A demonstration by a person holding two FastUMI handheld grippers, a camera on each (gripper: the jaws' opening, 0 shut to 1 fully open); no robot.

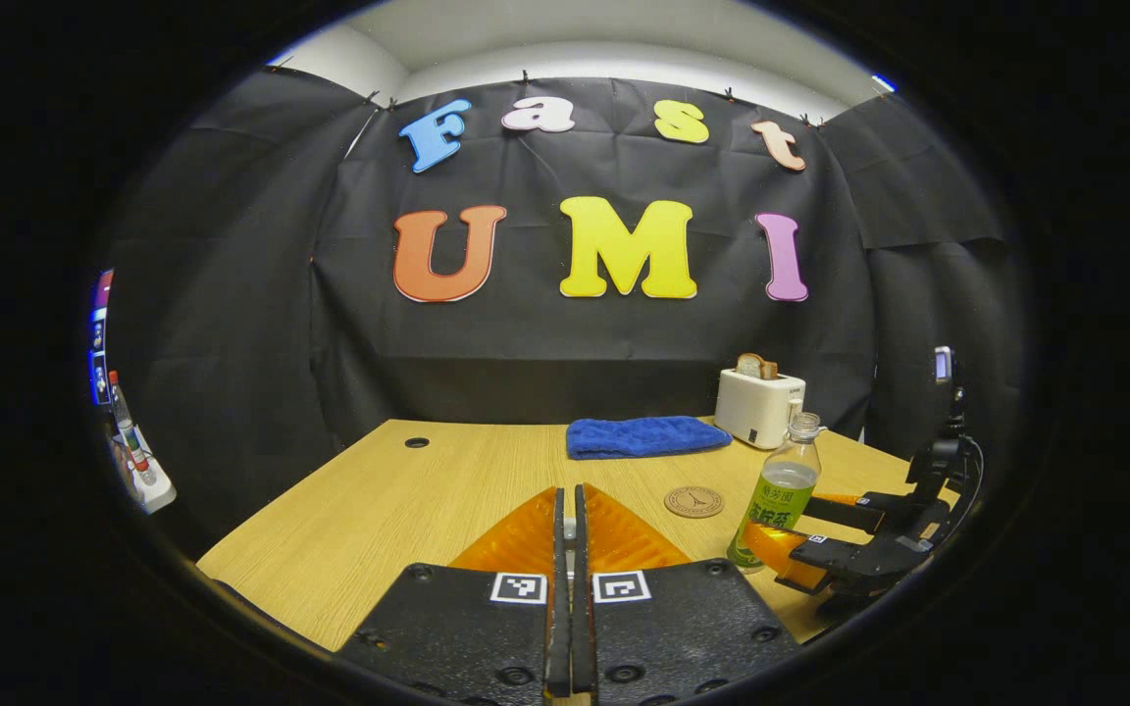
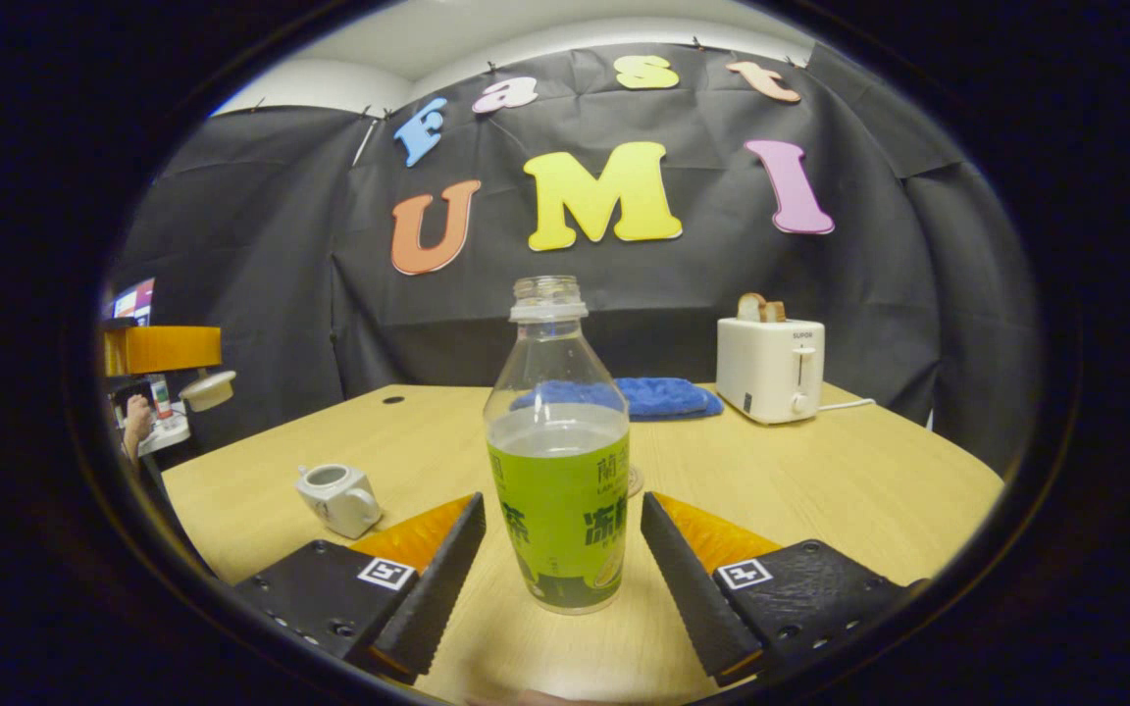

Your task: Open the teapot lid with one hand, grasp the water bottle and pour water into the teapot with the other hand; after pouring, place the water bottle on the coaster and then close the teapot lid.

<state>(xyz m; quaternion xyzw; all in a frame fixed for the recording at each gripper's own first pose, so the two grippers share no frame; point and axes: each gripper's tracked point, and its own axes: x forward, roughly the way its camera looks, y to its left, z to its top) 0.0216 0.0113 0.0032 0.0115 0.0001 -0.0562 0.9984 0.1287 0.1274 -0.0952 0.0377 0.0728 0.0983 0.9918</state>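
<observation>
Straddling the water bottle (image 2: pixel 558 461), the right gripper (image 2: pixel 562 534) has its fingers spread wide, one on each side of the bottle's lower body, a gap visible on both sides, so not clamped. Bottle stands upright on the wooden table (image 2: pixel 820 480), cap off, partly filled, green label facing the camera.

Left of the right gripper's left finger, a bit farther out on the table: the white teapot (image 2: pixel 337 498), lid off, opening visible. High at the far left edge of the right gripper view, the left gripper shows side-on with a small white lid-like piece (image 2: pixel 207 389) under it; can't tell if the fingers are pinching it.

Left gripper (image 1: pixel 570 529) in its own view: fingers pressed together, only a thin seam between them. Whether anything sits in that seam I can't tell. It hangs above the table.

Ahead and right of the left gripper's tips: round coaster (image 1: pixel 693 502) lying flat, bare. Further right, the bottle with the right gripper around its base from the right side; coaster and bottle are near but apart.

Beyond both claws at the table's far side: blue towel (image 1: pixel 645 436), and right of it a white toaster (image 1: pixel 759 406) with bread in the slot.
</observation>
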